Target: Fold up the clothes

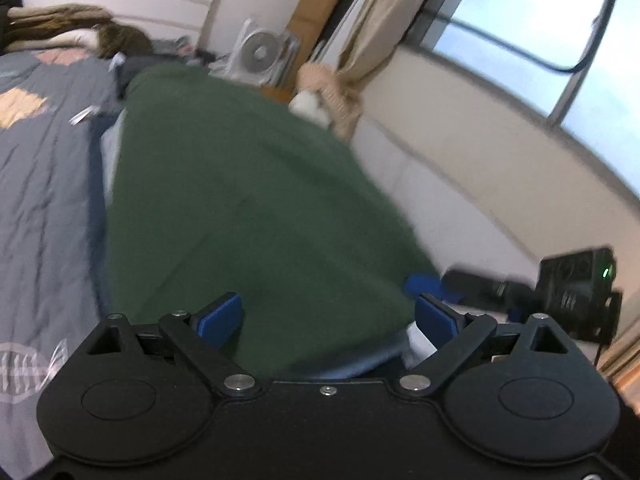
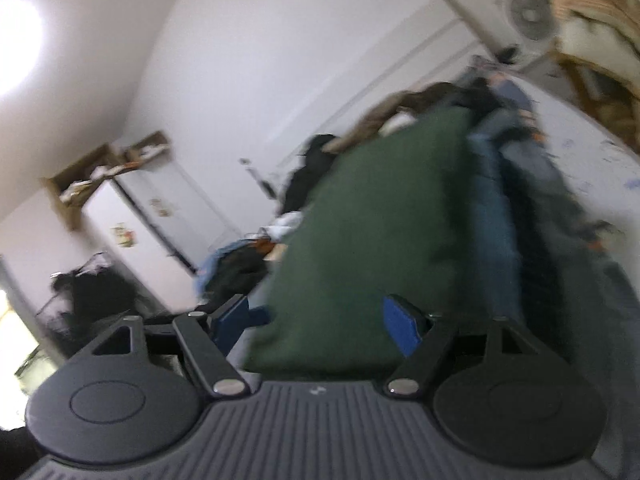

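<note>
A dark green garment (image 1: 248, 200) lies spread across the bed, over a blue garment (image 2: 492, 216). My left gripper (image 1: 328, 318) is open, its blue pads (image 1: 220, 316) wide apart on either side of the green cloth's near edge. My right gripper (image 2: 316, 320) is open too, and the green garment (image 2: 380, 232) runs between its blue pads (image 2: 400, 324). In the left wrist view, the right tool's black camera housing (image 1: 576, 280) sits by the cloth's right corner. Both views are blurred, so I cannot tell whether the pads touch the cloth.
A grey quilt (image 1: 40, 200) covers the bed on the left. At the head of the bed are piled clothes (image 1: 60, 24), a white fan (image 1: 260, 54) and a beige knit bundle (image 1: 328, 88). A curtain (image 1: 384, 20) and window (image 1: 540, 20) are on the right. More clothes heaps (image 2: 240, 268) lie beyond the bed.
</note>
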Available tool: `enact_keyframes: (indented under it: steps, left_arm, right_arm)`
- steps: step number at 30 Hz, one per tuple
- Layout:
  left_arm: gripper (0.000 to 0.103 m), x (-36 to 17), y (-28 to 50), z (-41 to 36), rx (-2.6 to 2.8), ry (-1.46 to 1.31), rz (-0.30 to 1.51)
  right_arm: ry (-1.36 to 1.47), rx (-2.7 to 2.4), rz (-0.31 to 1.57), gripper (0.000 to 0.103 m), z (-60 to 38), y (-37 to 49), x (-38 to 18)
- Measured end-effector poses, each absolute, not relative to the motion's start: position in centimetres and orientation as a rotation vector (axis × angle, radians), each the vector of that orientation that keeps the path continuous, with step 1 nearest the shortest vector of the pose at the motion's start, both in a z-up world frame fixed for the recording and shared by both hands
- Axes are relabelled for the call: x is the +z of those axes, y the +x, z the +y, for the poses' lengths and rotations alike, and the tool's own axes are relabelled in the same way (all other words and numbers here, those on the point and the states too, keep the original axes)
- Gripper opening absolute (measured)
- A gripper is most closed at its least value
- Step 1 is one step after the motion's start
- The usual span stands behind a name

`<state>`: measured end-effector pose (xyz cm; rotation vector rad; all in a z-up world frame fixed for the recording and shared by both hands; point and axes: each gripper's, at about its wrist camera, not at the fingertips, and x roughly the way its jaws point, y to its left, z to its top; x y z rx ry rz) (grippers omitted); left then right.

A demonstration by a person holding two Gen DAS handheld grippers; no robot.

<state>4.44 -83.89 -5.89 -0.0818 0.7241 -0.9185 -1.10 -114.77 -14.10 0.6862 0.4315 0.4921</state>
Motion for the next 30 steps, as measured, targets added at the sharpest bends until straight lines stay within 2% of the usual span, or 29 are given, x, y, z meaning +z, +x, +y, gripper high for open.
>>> enact_keyframes:
  steps: [3,8,11,15,24,30]
  left_arm:
    - [0.093,-6.3,3.4,-83.3,-0.881,-0.054,0.736]
    - [0.093,-7.0,1.6,-82.4,-0.818,-0.007,0.756]
    - [0.097,-7.2,0.4,-81.9,-0.782,0.02,0.762]
    - [0.103,-5.2,-1.4,-81.2,-0.741,0.02,0.718]
    - [0.103,-0.6,-3.3,-81.3,-0.661,0.057,0.672]
    - [0.103,1.7,-4.6,-81.9,-0.598,0.116,0.614]
  right_arm:
    - [0.699,0.488,0.427,0.071,-115.4,-1.2,-14.8]
    - [0.561,0.448,0.449,0.071,-114.0,-2.1,-14.0]
    - [0.558,0.4,0.47,0.071,-113.5,-2.4,-13.1]
    - [0.48,0.29,0.492,0.075,-112.2,-3.1,-11.0]
    - [0.304,0.084,0.553,0.087,-109.3,-5.2,-5.4]
    - [0.305,-0.002,0.635,0.088,-108.4,-5.7,-2.7]
